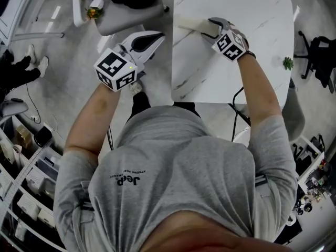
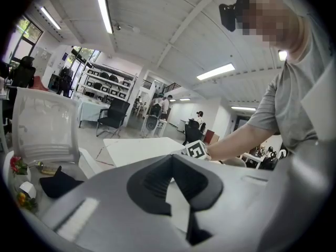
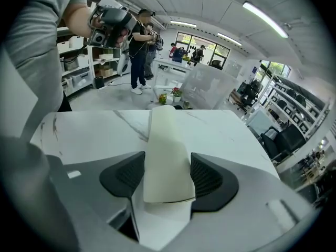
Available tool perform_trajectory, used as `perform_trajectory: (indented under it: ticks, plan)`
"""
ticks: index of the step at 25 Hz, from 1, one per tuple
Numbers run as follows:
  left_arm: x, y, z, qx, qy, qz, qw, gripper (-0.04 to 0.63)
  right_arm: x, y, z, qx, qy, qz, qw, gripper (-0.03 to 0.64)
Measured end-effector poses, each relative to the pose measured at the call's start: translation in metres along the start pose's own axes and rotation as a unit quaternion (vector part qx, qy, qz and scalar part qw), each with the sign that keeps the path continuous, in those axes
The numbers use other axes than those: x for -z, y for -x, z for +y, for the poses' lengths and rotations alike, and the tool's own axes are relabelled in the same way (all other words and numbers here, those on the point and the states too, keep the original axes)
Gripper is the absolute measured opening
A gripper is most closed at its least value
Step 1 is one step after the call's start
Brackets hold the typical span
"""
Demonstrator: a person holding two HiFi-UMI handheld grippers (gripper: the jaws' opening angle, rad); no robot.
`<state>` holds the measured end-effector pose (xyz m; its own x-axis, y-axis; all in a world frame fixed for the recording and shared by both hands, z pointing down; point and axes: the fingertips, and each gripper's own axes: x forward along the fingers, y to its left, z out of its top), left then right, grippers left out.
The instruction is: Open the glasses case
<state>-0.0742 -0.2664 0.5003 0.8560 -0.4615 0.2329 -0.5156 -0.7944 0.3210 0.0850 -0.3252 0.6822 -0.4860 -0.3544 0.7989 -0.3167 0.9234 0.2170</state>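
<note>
Open-plan office, with a grey floor (image 1: 68,56), shelving (image 2: 107,83) and strip lights (image 2: 105,12): a white table (image 1: 252,62) with a grey-veined, marble-look top is seen at its centre. At left, off the table's edge, the left gripper (image 1: 157,35) is held with its dark ribbed pads closed together and nothing between them. On the table's far part a smooth cream glasses case (image 1: 191,24) with a rounded end is laid flat, lid down. Its long axis runs from the right gripper (image 1: 208,30) toward the table's left edge. Its near end is clamped between that gripper's ribbed pads.
</note>
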Motion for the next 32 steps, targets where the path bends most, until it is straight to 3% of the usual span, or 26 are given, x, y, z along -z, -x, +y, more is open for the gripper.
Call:
perform_trajectory:
  ticks: [14, 25, 32]
  plan:
    - [0.004, -0.007, -0.004, 0.009, -0.008, 0.006, 0.9999, 0.052, 0.005, 0.003, -0.001, -0.054, -0.028, 0.001, 0.998, 0.267]
    - [0.002, -0.012, -0.006, 0.013, -0.012, 0.006, 0.9998, 0.052, -0.017, 0.017, -0.008, -0.080, -0.035, -0.015, 0.996, 0.259]
    - [0.021, -0.025, -0.002, 0.015, -0.017, 0.033, 0.9992, 0.052, -0.023, 0.023, -0.011, -0.074, -0.034, -0.029, 0.996, 0.189]
